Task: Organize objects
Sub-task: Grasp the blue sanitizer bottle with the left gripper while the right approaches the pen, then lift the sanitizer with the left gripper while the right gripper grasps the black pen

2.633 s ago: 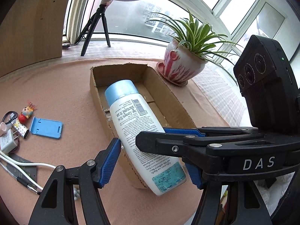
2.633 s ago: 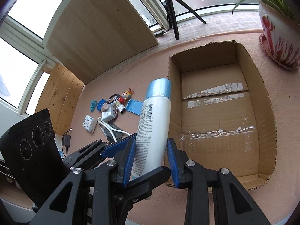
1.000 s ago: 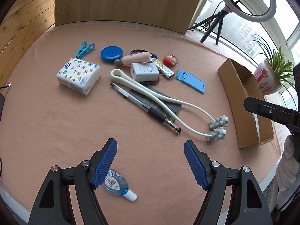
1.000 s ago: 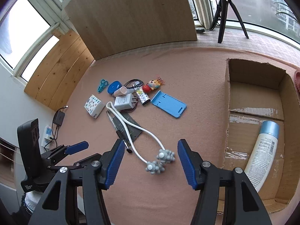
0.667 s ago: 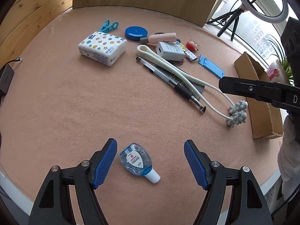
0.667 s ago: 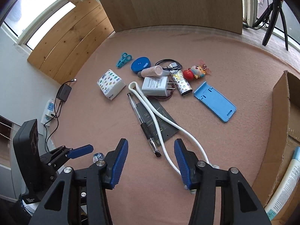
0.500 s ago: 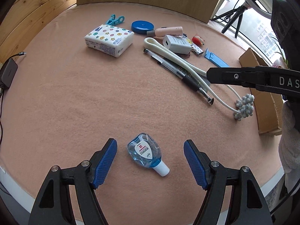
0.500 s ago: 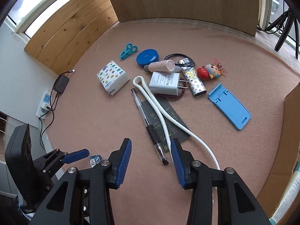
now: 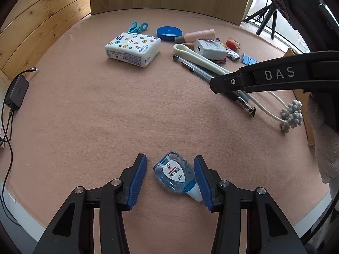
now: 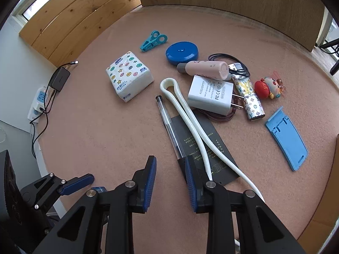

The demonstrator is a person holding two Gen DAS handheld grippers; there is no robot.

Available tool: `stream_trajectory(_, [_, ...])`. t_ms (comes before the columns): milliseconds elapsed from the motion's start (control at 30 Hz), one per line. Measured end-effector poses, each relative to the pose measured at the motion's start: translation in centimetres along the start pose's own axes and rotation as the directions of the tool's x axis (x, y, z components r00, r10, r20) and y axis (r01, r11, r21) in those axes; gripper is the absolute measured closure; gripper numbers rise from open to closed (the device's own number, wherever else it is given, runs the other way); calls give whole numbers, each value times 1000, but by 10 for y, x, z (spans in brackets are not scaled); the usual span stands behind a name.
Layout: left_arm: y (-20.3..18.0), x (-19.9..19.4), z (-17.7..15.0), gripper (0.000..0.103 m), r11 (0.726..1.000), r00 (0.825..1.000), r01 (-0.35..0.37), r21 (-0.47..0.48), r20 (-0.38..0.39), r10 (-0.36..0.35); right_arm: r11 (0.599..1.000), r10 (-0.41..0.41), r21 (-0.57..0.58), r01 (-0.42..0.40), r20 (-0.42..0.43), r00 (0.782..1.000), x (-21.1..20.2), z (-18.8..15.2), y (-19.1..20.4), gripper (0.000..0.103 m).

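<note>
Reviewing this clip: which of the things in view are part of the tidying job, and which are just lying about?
Part of the job:
- small blue bottle, between the left gripper jaws
- pen
- tissue pack
- white charger
- blue phone stand
- blue tape measure

Just lying about:
- black power adapter off the mat
- wall power strip

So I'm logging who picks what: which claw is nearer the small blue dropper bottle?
Left. The left claw straddles the dropper bottle, its jaws just closing in. The right claw hangs further off, over the pen.
</note>
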State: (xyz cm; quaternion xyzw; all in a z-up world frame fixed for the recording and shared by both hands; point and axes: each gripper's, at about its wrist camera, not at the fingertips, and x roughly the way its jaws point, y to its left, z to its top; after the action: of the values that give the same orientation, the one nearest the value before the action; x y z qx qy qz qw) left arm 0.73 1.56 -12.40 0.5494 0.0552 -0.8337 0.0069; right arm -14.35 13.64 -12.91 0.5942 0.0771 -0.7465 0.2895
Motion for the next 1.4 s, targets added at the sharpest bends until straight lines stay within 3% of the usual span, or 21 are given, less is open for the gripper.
stream_trajectory(233, [9, -3, -2, 60, 1000, 1000, 21, -13, 2, -21, 998, -53, -26, 53, 1, 999, 8, 7, 6, 78])
stream_trajectory(300, [12, -3, -1, 52, 999, 1000, 29, -37, -5, -29, 997, -63, -35, 63, 0, 998, 9, 8, 7, 78])
stream_trajectory(400, [14, -7, -5, 45, 998, 1000, 25, -58, -9, -26, 994, -96, -51, 96, 2, 995, 12, 6, 8, 86])
stream_trajectory(433, [14, -8, -7, 45, 998, 1000, 26, -60, -11, -26, 994, -100, -54, 100, 0, 995, 12, 6, 8, 91])
stream_trajectory(567, [12, -7, -16, 45, 999, 1000, 17, -35, -4, -17, 996, -76, -49, 76, -12, 997, 10, -1, 9, 93])
stream_trajectory(800, [17, -6, -15, 67, 999, 1000, -9, -36, 16, 10, 999, -50, -7, 50, -5, 999, 2, -31, 10, 93])
stream_trajectory(1100, [19, -6, -8, 68, 999, 1000, 14, -46, 20, -13, 994, -9, 111, 6, 25, 1000, -17, -74, -8, 93])
stream_trajectory(1400, [-2, -23, 20, 68, 997, 995, 69, -28, 78, -67, 972, 23, 228, -55, 141, 990, -70, -106, -31, 93])
